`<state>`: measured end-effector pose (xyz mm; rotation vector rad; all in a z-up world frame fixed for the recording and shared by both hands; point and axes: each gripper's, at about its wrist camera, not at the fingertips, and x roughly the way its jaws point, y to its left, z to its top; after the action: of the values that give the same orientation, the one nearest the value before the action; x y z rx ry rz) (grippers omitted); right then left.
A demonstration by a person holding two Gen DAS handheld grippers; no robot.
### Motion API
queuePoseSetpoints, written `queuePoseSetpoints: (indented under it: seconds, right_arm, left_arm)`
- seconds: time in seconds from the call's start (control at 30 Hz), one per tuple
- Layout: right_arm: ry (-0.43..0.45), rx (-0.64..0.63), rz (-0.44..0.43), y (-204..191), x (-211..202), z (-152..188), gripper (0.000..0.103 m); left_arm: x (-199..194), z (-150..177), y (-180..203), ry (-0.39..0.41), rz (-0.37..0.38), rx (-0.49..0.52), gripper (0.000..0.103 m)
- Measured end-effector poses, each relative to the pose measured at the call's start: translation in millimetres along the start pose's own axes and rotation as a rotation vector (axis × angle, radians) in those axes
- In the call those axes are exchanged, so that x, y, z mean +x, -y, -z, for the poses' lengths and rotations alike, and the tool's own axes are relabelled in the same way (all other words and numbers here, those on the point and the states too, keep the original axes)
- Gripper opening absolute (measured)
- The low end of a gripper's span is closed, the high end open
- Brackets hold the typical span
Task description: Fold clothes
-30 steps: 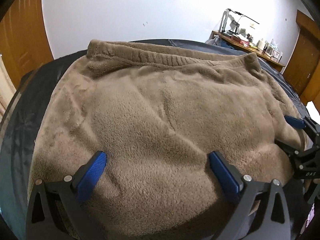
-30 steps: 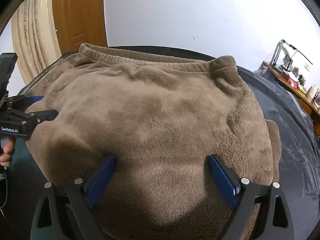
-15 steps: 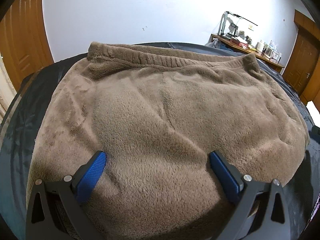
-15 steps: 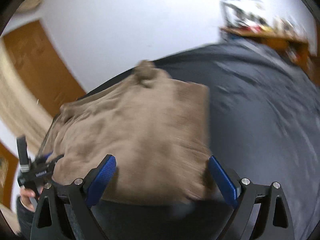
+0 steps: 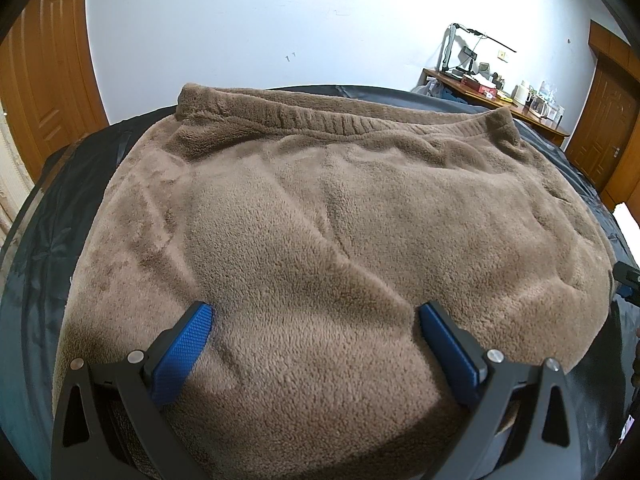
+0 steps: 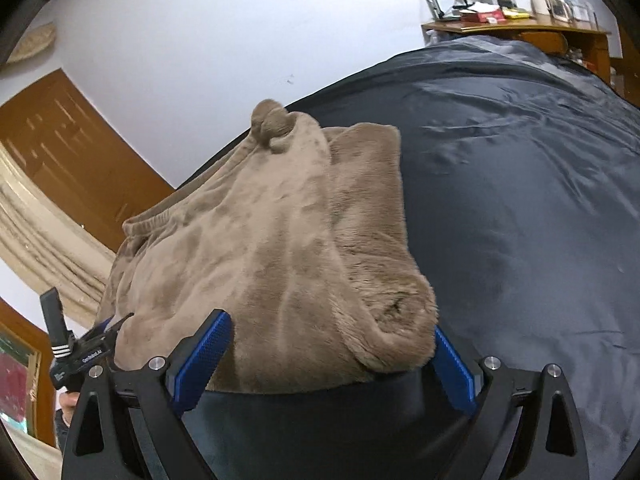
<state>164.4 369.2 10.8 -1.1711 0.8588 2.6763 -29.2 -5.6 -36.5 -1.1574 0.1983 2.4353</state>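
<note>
You are holding both grippers with jaws spread, gripping nothing: the left gripper (image 5: 316,344) over the brown fleece garment (image 5: 320,240) lying on the dark sheet (image 6: 520,200), the right gripper (image 6: 328,354) at its corner. A shallow bite risks pinching one plush layer, skewing the fold. No containers are showing.

White wall (image 5: 280,20), wooden doors (image 5: 44,80), cluttered desk (image 5: 492,100) beyond.

right gripper (image 6: 326,354) swung rightward | now off fleece garment (image 6: 260,248) corner
</note>
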Motion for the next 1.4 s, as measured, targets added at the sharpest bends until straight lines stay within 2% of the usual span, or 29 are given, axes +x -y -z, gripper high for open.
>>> queuePoseSetpoints:
  seconds: [0.17,0.37,0.67,0.73,0.8,0.9,0.97,1.33,1.4]
  right_arm:
    - [0.013,0.038,-0.037,-2.4,7.7,-8.1,0.102]
    - [0.038,0.161,-0.166,7.2,17.3,-17.5,0.102]
    - [0.025,0.131,-0.213,6.7,17.6,-16.3,0.102]
    - [0.026,0.103,-0.196,4.7,18.2,-15.3,0.098]
    - [0.026,0.082,-0.169,4.3,19.0,-14.1,0.075]
    - [0.014,0.144,-0.208,19.9,19.2,-14.6,0.061]
    - [0.001,0.170,-0.226,27.3,19.9,-17.0,0.056]
    - [-0.008,0.099,-0.239,9.3,40.1,-28.3,0.056]
    - [0.000,0.086,-0.229,6.1,41.3,-27.1,0.051]
  left_arm:
    - [0.0,-0.2,0.7,0.000,-0.003,0.000,0.102]
    - [0.0,-0.2,1.9,0.001,-0.005,-0.001,0.102]
    - [-0.6,0.3,2.1,0.001,-0.009,-0.002,0.102]
    - [-0.7,0.3,2.3,0.001,-0.009,-0.002,0.102]
    - [-0.6,0.3,2.3,0.001,-0.009,-0.003,0.102]
    - [-0.4,0.3,2.7,0.001,-0.009,-0.003,0.102]
    - [0.3,0.0,3.0,0.001,-0.009,-0.003,0.102]
    - [-6.6,0.3,1.8,0.017,-0.027,-0.015,0.102]
    - [-15.4,-1.3,-1.0,0.042,-0.053,-0.024,0.102]
